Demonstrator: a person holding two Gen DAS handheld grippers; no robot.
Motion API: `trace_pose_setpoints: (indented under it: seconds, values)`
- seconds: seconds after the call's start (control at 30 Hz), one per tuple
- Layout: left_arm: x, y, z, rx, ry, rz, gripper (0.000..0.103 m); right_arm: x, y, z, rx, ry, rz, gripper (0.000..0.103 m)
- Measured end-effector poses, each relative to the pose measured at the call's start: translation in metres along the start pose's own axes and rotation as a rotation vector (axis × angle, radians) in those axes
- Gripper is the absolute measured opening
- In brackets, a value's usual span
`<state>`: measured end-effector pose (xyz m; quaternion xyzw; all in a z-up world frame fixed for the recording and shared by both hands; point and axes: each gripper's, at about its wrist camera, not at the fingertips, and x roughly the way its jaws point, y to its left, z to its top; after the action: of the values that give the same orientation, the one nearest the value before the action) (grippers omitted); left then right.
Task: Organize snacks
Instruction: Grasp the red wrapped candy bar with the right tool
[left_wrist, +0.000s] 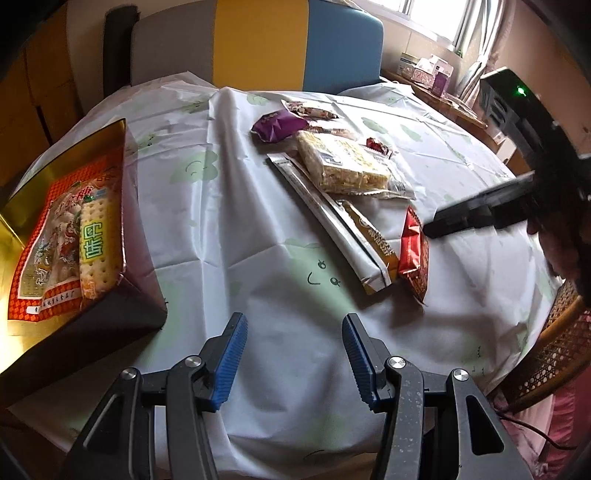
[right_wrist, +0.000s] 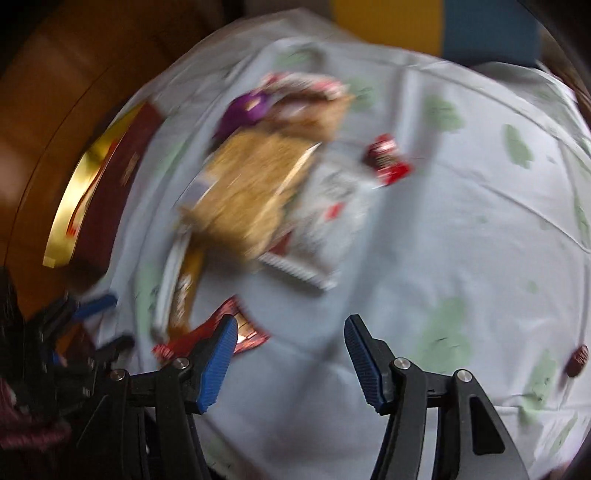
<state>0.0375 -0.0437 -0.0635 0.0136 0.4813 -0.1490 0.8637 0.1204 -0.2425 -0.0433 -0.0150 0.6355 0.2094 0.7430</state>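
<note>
L gripper (left_wrist: 293, 325): jaws apart, empty, lower centre | R gripper (right_wrist: 290, 328): jaws apart, nothing gripped, view blurred | snack packets (left_wrist: 343, 166): heaped centre-right on bench (left_wrist: 221, 229) | gold box (left_wrist: 66, 229): left edge, holding packets

One box (left_wrist: 122, 206) stands on the table, and two snack packets lie in it: one red printed bag (left_wrist: 48, 236) and one yellow cracker pack (left_wrist: 96, 243). Out on the tablecloth (left_wrist: 229, 206) lie about eight loose snacks: one purple packet (left_wrist: 275, 125), one pale patterned packet (left_wrist: 314, 110), one clear pack of puffed-rice bars (left_wrist: 343, 162), one small red candy (left_wrist: 378, 146), one long silver stick pack (left_wrist: 325, 214), one brown bar (left_wrist: 376, 240), one red packet (left_wrist: 415, 254), plus one white pouch (right_wrist: 332, 206) under the rice bars. Two grippers are in view, the left gripper (left_wrist: 294, 325) and the right gripper (right_wrist: 291, 326), each with two blue-padded fingers.
</note>
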Motion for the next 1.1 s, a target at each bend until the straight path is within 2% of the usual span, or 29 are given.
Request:
trace_pose_setpoints:
  seconds: [0.17,0.27,0.4,0.5,0.6,0.63,0.67,0.7,0.8,0.83,0.87,0.93,1.1]
  values:
    - [-0.003,-0.002,0.003,-0.003,-0.011,-0.002,0.054,0.006,0.033,-0.007,-0.113,0.076,0.189,0.061]
    - [-0.004,-0.003,0.003,-0.008,-0.015,-0.009,0.054,0.013,0.04,-0.014,-0.107,0.097,0.224,0.061]
    - [-0.005,-0.003,0.004,-0.009,-0.02,-0.015,0.054,0.018,0.028,-0.008,-0.008,0.089,0.25,0.061]
    - [-0.006,-0.003,0.004,-0.011,-0.023,-0.022,0.054,0.018,0.021,-0.004,0.015,0.05,0.19,0.054]
    - [-0.006,-0.002,0.005,-0.021,-0.023,-0.029,0.054,0.017,0.032,-0.007,-0.051,0.034,0.124,0.048]
    - [-0.006,-0.002,0.005,-0.023,-0.022,-0.029,0.054,0.017,0.037,-0.009,-0.079,0.024,0.096,0.032]
    - [-0.006,-0.001,0.006,-0.025,-0.021,-0.028,0.054,0.017,0.041,-0.011,-0.101,0.016,0.072,0.023]
    - [-0.007,-0.001,0.007,-0.027,-0.021,-0.026,0.054,0.016,0.046,-0.013,-0.137,0.0,0.022,0.023]
    - [-0.009,0.002,0.012,-0.041,-0.026,-0.013,0.054,0.015,0.054,-0.017,-0.203,-0.006,-0.029,0.022]
    - [-0.009,0.003,0.015,-0.048,-0.028,-0.006,0.054,0.012,0.042,-0.011,-0.223,-0.01,-0.076,0.022]
    - [-0.009,0.004,0.018,-0.054,-0.03,-0.002,0.054,0.014,0.039,-0.01,-0.229,-0.016,-0.143,0.022]
    - [-0.01,0.005,0.028,-0.07,-0.038,0.005,0.054,0.01,0.029,-0.009,-0.197,-0.021,-0.193,0.022]
    - [-0.004,0.003,0.06,-0.099,-0.038,-0.006,0.054,0.011,0.014,-0.009,-0.163,0.018,-0.232,0.023]
